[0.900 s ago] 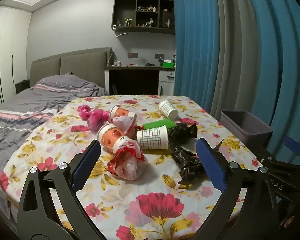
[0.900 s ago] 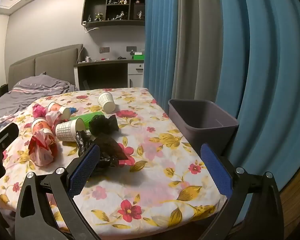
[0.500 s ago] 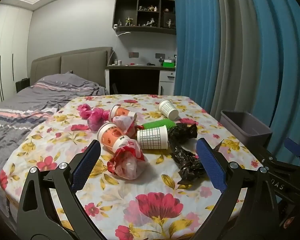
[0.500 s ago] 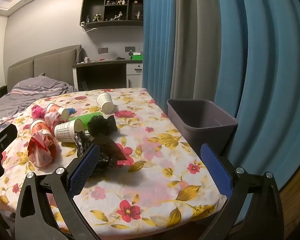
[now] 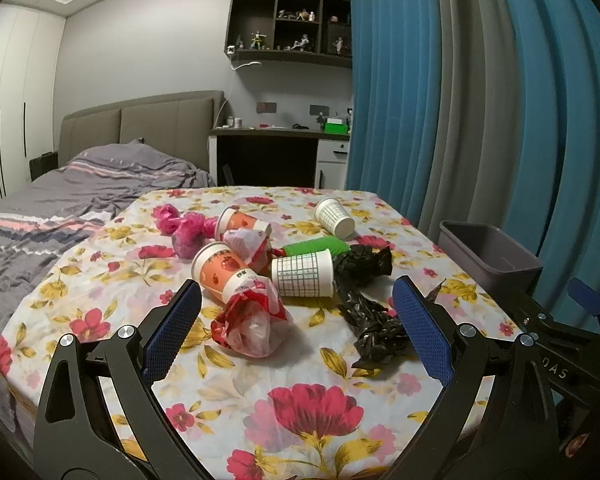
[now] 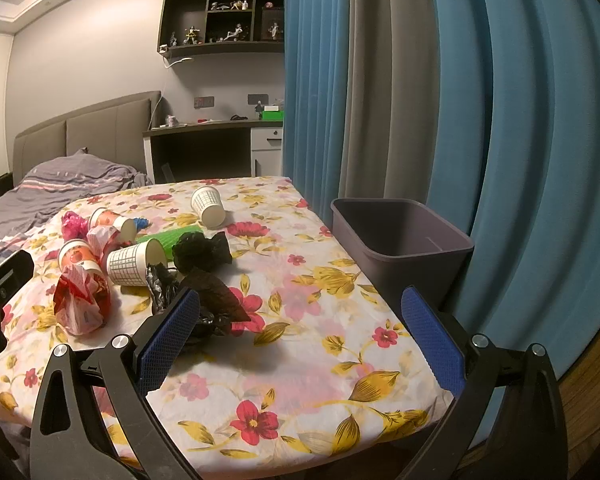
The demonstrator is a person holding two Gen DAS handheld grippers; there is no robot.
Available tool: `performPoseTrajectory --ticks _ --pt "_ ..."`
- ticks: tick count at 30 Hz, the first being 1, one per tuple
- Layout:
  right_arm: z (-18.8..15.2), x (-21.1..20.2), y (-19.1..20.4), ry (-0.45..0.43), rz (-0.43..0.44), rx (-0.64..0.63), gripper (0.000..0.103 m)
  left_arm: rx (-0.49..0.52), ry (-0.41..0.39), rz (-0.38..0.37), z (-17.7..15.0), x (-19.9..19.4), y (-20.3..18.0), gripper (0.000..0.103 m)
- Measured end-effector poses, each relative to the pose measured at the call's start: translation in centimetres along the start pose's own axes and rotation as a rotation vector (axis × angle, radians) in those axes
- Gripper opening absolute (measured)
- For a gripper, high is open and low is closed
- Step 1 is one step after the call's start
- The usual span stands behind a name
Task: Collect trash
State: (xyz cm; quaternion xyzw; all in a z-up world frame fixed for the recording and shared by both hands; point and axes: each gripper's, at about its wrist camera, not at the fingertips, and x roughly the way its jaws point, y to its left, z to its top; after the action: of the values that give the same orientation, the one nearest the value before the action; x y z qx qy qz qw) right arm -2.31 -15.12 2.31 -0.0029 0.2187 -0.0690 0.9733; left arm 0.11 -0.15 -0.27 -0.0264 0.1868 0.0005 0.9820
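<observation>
Nothing moved, black bag (image 5: 374, 320) beside grid cup (image 5: 302, 272), bin (image 6: 400, 236) apart

wrist views facing shared table (image 5: 300, 380), low

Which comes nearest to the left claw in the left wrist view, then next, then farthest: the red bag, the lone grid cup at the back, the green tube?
1. Red bag: just ahead of the left claw, between its fingers.
2. Green tube: mid-table, behind the lying grid cup.
3. Lone grid cup: far side, toward the curtain.
</observation>
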Motion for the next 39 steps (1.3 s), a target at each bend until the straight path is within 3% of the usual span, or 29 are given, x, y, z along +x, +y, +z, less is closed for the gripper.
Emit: performPoseTrajectory --ticks 39 --pt "0.18 0.05 -0.41 -0.006 -0.004 0.004 0.098 -0.005 0.002 -0.005 0.04 0.03 0.30 0.095"
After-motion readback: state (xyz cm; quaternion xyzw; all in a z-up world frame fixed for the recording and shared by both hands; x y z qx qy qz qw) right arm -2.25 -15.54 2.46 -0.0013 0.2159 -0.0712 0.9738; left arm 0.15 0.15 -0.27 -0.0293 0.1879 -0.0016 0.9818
